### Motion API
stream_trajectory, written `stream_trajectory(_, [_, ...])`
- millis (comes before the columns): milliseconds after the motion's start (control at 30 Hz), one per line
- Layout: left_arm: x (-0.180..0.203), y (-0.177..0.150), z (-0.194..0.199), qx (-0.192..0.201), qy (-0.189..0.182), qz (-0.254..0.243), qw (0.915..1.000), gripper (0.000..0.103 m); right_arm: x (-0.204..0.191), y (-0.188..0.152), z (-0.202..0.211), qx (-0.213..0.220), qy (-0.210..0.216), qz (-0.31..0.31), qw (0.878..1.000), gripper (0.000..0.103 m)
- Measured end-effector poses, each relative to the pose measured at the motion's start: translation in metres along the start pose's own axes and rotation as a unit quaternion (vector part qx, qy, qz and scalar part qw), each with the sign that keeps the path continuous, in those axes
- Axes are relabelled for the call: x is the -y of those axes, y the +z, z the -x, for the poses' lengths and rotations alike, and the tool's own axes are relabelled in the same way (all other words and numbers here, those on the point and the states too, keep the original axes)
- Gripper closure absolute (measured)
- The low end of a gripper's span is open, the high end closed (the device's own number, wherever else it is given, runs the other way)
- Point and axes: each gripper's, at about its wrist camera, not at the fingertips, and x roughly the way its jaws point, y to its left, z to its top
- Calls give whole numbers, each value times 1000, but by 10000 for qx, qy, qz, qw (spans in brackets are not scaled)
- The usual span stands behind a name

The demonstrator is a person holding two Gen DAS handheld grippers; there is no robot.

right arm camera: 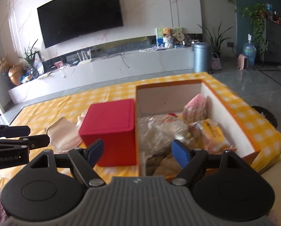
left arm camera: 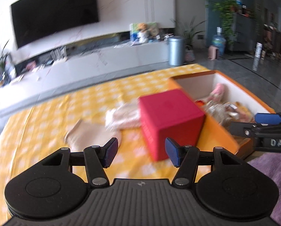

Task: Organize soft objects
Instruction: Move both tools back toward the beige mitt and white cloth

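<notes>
Nearest me, my left gripper [left arm camera: 141, 151] and right gripper [right arm camera: 137, 151] both hover with fingers spread, holding nothing. Just beyond, beside the red box [right arm camera: 110, 130], folded cloths [left arm camera: 121, 117] lie unsorted on the yellow checked tablecloth [left arm camera: 46, 116]. Farther right, the orange box [right arm camera: 232, 113] already holds several soft items; by my judgement, partly done.

red box [right arm camera: 110, 124]: matt, smooth | tablecloth [right arm camera: 46, 111]: checked cloth | orange box [right arm camera: 232, 116]: card, white inside
</notes>
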Motion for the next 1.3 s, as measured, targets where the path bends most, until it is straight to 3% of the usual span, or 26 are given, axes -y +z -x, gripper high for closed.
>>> stream_trajectory(200, [-36, -30, 7, -303, 46, 368, 9989, 38, -34, -16, -9, -181, 192, 427, 9987, 25])
stream_trajectory(433, [-62, -45, 15, -363, 191, 594, 9974, 40, -69, -20, -21, -119, 222, 830, 9962, 25])
stream_trajectory(533, [-77, -48, 17, -331, 63, 781, 9964, 40, -81, -20, -30, -218, 345, 974, 9944, 25])
stream_trajectory(667, [-89, -47, 13, -426, -49, 677, 9968, 44, -101, -18, -44, -391, 569, 1255, 9897, 25])
stream_trajectory(900, [-113, -29, -5, -500, -201, 171, 9984, 47, -149, -2, -65, -520, 984, 2522, 9613, 29])
stream_trajectory(1033, [-130, -14, -28, -652, -388, 66, 9971, 36, -164, 21, -89, -626, 1105, 3024, 9447, 31])
stream_trajectory(1100, [-138, -9, -43, -780, -400, 17, 9961, 36, -167, 35, -105, -733, 1123, 3180, 9386, 31])
stream_trajectory(1200, [-146, -5, -65, -862, -349, -261, 9953, 34, -172, 54, -136, -1121, 1193, 3413, 9256, 31])
stream_trajectory(1300, [-157, -1, -89, -957, -453, -466, 9933, 31, -179, 64, -170, -1607, 1234, 3904, 8981, 25])
